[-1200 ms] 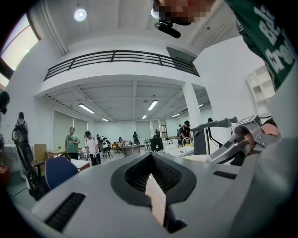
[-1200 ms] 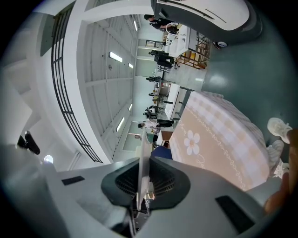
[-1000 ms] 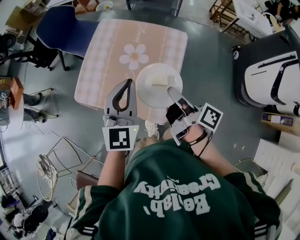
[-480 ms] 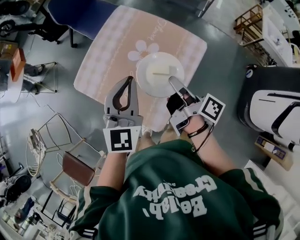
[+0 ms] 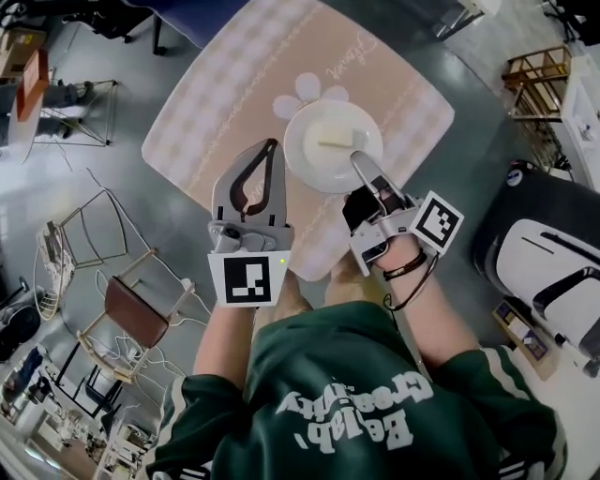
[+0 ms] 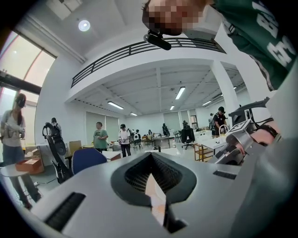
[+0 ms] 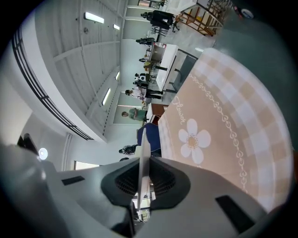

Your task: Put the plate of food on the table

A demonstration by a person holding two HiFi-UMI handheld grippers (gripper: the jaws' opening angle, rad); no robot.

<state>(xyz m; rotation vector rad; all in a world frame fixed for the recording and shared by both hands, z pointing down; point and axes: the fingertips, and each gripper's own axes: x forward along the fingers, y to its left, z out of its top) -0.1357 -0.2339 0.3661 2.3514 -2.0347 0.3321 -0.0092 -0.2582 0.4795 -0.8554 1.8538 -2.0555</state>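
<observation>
A white plate (image 5: pixel 328 150) with a pale piece of food (image 5: pixel 334 141) is held over the pink checked table (image 5: pixel 206 122). My right gripper (image 5: pixel 356 163) is shut on the plate's near rim. In the right gripper view that rim shows as a thin white edge (image 7: pixel 141 139) between the jaws of the right gripper (image 7: pixel 141 162), with the table (image 7: pixel 233 111) below. My left gripper (image 5: pixel 272 146) hovers left of the plate, its tips together and nothing in it. In the left gripper view the left gripper (image 6: pixel 151 157) faces out across the room.
A blue chair (image 5: pixel 202 11) stands beyond the table. A brown stool (image 5: pixel 131 309) and a wire rack (image 5: pixel 80 239) are on the floor at left. A white and black machine (image 5: pixel 553 272) and a wooden rack (image 5: pixel 539 70) stand at right. Several people (image 6: pixel 98 137) stand far off.
Both grippers and the plate have moved forward, from the table's near edge to further over the cloth. The grip on the plate is the same.
</observation>
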